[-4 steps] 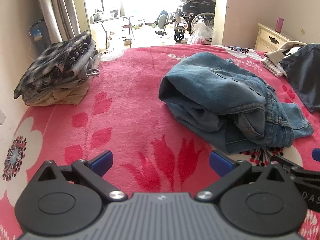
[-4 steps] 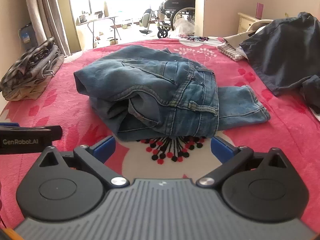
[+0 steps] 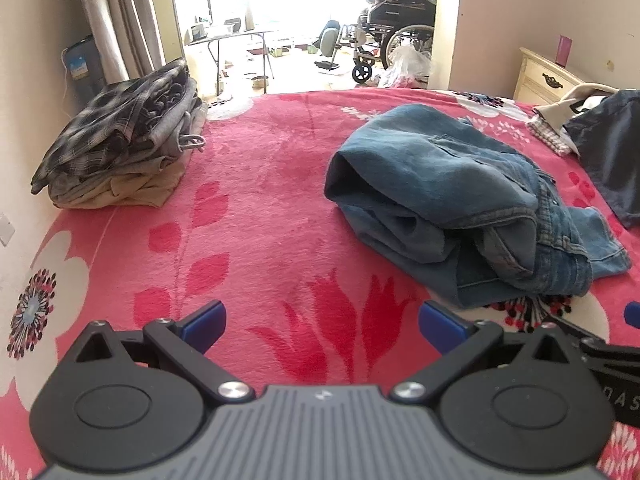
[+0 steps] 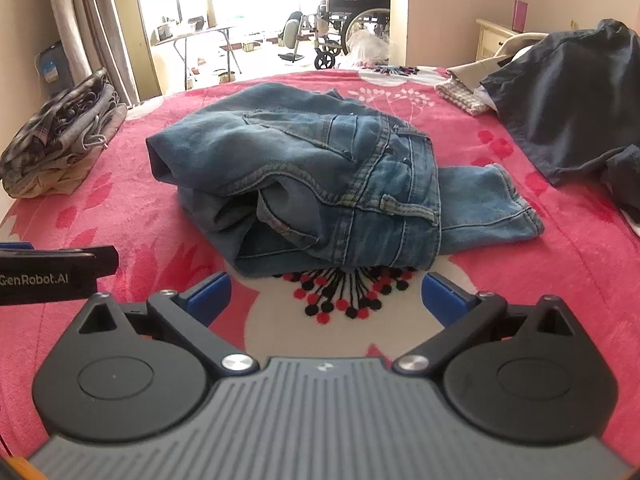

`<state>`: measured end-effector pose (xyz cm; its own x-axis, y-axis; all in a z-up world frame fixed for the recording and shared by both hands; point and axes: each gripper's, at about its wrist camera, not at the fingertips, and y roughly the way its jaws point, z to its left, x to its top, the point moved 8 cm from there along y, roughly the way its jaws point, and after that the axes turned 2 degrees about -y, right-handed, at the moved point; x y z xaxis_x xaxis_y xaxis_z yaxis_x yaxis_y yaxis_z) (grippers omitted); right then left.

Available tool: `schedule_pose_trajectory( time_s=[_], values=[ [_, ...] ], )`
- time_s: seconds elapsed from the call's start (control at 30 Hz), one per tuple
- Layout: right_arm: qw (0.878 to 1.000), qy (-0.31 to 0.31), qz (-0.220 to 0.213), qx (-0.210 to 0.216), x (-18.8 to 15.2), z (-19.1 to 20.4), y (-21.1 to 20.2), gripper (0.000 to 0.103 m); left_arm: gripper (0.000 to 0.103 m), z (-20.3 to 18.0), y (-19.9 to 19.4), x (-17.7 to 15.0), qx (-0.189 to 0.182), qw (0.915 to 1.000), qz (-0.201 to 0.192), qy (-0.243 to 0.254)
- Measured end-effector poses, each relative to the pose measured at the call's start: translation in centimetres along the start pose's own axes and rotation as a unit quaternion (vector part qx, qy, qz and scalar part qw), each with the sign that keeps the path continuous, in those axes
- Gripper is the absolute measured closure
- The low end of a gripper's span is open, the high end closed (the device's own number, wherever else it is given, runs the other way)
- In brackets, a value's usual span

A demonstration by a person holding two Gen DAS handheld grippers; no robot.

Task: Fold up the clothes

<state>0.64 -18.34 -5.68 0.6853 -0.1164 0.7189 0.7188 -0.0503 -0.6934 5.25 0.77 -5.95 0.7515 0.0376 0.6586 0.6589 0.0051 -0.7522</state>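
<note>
Jeans [image 4: 320, 172] lie bunched in a rough fold in the middle of the bed [image 4: 560, 280], on its pink flowered blanket, with one leg end sticking out to the right. We hold the left gripper [image 3: 322, 322] and the right gripper [image 4: 326, 294] short of the denim, both spread wide and empty, the right one nearer the waistband. A stack of folded clothes [image 3: 120, 152] sits at the bed's far left edge, and a dark garment [image 4: 572, 92] waits unfolded on the right. We judge the fold of the jeans unfinished: next we would need to reach in, pinch the loose leg end and the near edge, and square the bundle.
</note>
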Motion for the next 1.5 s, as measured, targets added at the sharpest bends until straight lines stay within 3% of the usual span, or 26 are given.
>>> schedule_pose_trajectory(
  time_s=[0.2,0.5,0.7,1.13,1.5],
  values=[
    [1.000,-0.006,-0.003,-0.006,0.1,0.3,-0.2,0.001,0.000,0.2,0.0,-0.1,0.018,0.9998,0.000,0.011],
    [1.000,-0.007,-0.002,-0.007,0.1,0.2,-0.1,0.001,0.000,0.0,0.4,-0.5,0.011,0.9998,0.014,0.012],
    [1.000,-0.011,0.004,-0.011,0.1,0.2,0.0,0.001,0.000,0.5,0.6,-0.8,0.024,0.9994,0.022,-0.010],
    [1.000,-0.012,0.009,-0.014,0.1,0.1,-0.2,0.001,0.000,1.2,0.0,-0.5,0.029,0.9990,0.000,-0.032],
    [1.000,-0.016,0.012,-0.024,-0.1,-0.1,-0.2,0.001,0.000,0.9,0.1,-0.8,0.042,0.9991,-0.002,-0.008]
  ],
)
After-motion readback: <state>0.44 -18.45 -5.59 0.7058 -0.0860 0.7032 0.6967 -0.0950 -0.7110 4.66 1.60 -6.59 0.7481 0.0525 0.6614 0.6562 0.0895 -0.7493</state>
